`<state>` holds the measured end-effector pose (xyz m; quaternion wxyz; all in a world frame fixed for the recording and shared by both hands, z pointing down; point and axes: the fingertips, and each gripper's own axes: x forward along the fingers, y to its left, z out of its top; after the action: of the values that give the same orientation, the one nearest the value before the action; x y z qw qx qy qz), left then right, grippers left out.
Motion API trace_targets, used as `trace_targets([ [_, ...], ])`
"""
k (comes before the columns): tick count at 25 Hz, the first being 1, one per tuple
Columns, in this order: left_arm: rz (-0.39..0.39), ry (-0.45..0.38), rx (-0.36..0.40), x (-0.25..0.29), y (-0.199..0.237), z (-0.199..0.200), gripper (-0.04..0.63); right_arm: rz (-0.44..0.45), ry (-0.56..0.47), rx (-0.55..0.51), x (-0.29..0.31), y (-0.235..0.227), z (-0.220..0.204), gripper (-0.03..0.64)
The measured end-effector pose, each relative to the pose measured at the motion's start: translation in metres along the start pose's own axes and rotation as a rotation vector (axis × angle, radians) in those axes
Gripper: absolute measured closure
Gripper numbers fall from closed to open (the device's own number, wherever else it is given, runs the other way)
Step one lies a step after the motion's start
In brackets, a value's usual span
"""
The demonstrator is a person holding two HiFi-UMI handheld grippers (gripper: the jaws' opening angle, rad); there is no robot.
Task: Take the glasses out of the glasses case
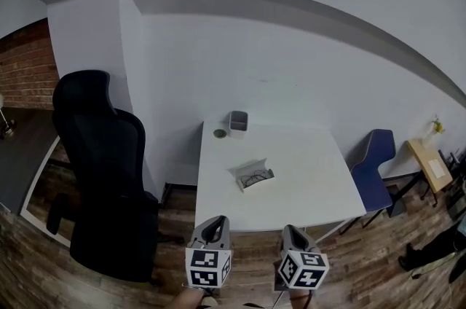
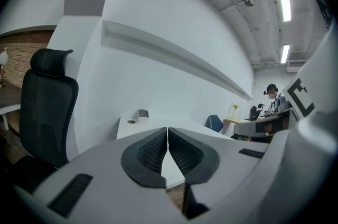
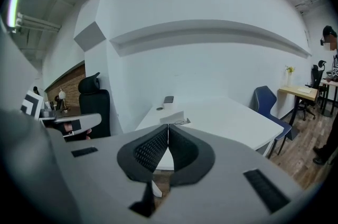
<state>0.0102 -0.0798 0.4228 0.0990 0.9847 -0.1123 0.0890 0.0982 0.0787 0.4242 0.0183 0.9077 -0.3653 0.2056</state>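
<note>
Here, the glasses case (image 1: 251, 175) lies open near the centre of the frame on the white tabletop (image 1: 309, 180), with the glasses (image 1: 256, 179) inside it. At the bottom edge, well apart from it, the left hand-held gripper (image 1: 213, 224) and right hand-held gripper (image 1: 292, 233) are both pinched together, empty. A black office chair (image 1: 102, 169) stands at the left.
</note>
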Motion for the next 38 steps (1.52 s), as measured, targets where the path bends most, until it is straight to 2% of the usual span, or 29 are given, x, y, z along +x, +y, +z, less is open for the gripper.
trace_targets([
  [5,0.000,0.042,0.001,0.013,0.006,-0.011,0.572,-0.014,0.022,0.028,0.012,-0.009,-0.008,0.584],
  [10,0.021,0.038,0.023,0.033,0.007,-0.008,0.574,-0.016,0.033,0.046,0.035,-0.030,-0.008,0.584],
  [16,0.079,0.043,0.015,0.070,0.011,-0.002,0.572,0.026,0.020,0.036,0.072,-0.053,0.013,0.584],
  [31,0.203,0.071,-0.009,0.179,-0.007,0.014,0.574,0.144,0.065,0.015,0.173,-0.131,0.065,0.584],
  [38,0.304,0.077,-0.046,0.205,-0.008,0.016,0.572,0.219,0.096,-0.025,0.209,-0.155,0.082,0.584],
])
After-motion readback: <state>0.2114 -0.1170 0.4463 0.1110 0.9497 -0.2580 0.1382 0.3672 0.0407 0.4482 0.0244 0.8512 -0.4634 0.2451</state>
